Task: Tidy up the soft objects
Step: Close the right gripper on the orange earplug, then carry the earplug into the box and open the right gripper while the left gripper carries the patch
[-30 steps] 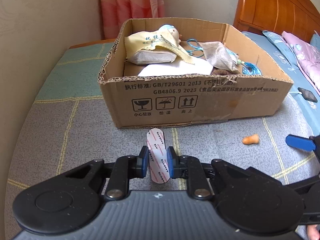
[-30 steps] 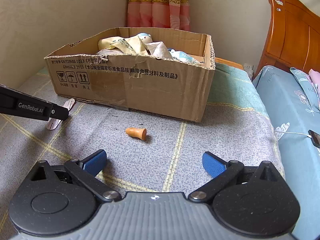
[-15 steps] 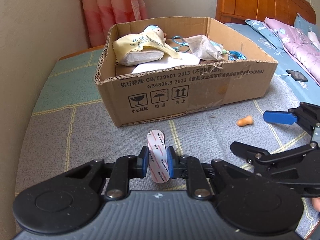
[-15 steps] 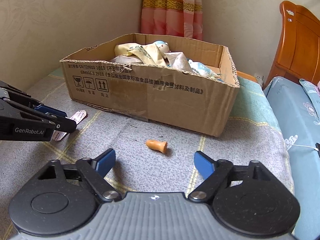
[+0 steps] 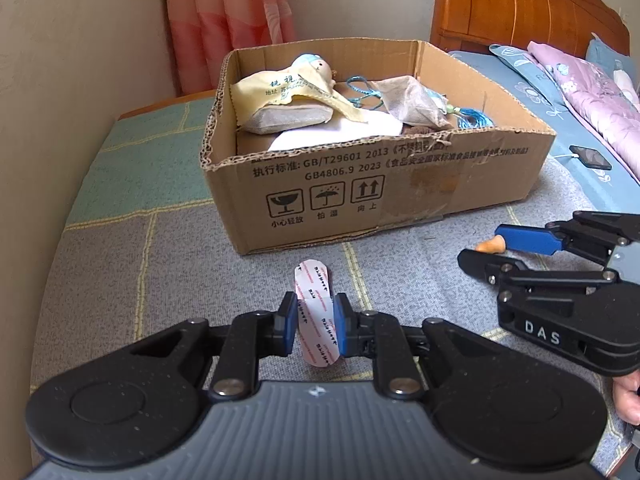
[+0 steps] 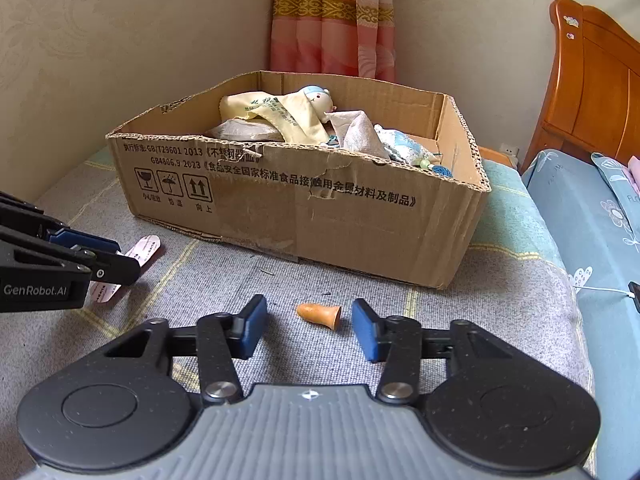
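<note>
A bed [image 6: 460,312] covered with a grey and green checked blanket carries everything here. On it sits an open cardboard box [image 5: 400,184], its inside heaped with a yellow cloth [image 5: 288,90], a small doll head in a blue cap [image 5: 316,66], a grey pouch and blue cord. In front of the box the left gripper [image 5: 312,330] has its jaws pressed narrowly on a white strip with pink print [image 5: 314,312], which sticks out beyond the pads toward the box. To its right, the right gripper [image 6: 308,326] has its jaws closing around a small orange earplug [image 6: 320,315] lying on the blanket; the pads flank it without touching.
</note>
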{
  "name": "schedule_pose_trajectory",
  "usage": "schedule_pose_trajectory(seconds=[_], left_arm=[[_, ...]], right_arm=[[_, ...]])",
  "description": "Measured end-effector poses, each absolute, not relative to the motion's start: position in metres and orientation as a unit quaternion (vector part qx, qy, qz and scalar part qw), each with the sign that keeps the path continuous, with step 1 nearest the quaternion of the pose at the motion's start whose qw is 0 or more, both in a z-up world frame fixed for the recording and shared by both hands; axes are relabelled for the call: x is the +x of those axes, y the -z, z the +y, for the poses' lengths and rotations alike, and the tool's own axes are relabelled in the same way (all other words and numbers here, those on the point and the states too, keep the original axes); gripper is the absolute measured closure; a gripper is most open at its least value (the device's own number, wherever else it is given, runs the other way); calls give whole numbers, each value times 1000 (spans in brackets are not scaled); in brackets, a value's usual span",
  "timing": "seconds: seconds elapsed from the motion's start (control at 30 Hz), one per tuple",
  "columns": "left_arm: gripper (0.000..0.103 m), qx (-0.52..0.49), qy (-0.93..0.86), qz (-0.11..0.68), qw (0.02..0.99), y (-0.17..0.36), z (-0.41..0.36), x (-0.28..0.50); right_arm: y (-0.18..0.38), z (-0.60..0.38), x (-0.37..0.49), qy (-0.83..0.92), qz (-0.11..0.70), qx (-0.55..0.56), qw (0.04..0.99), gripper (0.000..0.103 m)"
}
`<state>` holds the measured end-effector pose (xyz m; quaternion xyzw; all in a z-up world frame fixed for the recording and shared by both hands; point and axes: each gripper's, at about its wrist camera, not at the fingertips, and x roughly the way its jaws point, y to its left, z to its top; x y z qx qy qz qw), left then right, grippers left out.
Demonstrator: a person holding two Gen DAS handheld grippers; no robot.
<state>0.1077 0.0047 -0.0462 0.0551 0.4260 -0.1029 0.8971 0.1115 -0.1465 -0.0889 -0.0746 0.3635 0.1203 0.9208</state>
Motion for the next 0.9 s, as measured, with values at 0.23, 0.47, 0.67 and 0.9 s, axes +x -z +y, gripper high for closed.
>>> schedule_pose_trajectory(seconds=[0.23,0.47,0.67,0.9], left_arm=[[86,62,117,420,898,39,4,102],[85,75,146,414,896,20,2,91],[86,84,177,392,899,-10,0,84],[85,94,205,343,912,-44,-16,103]], right_arm=[[88,-146,110,-109,360,-90,922,77],[76,-148,101,-115,350,-106,923,77],[56,-156,92,-142,346,-121,920,77],[21,-169,87,-160,331,-112,923,77]])
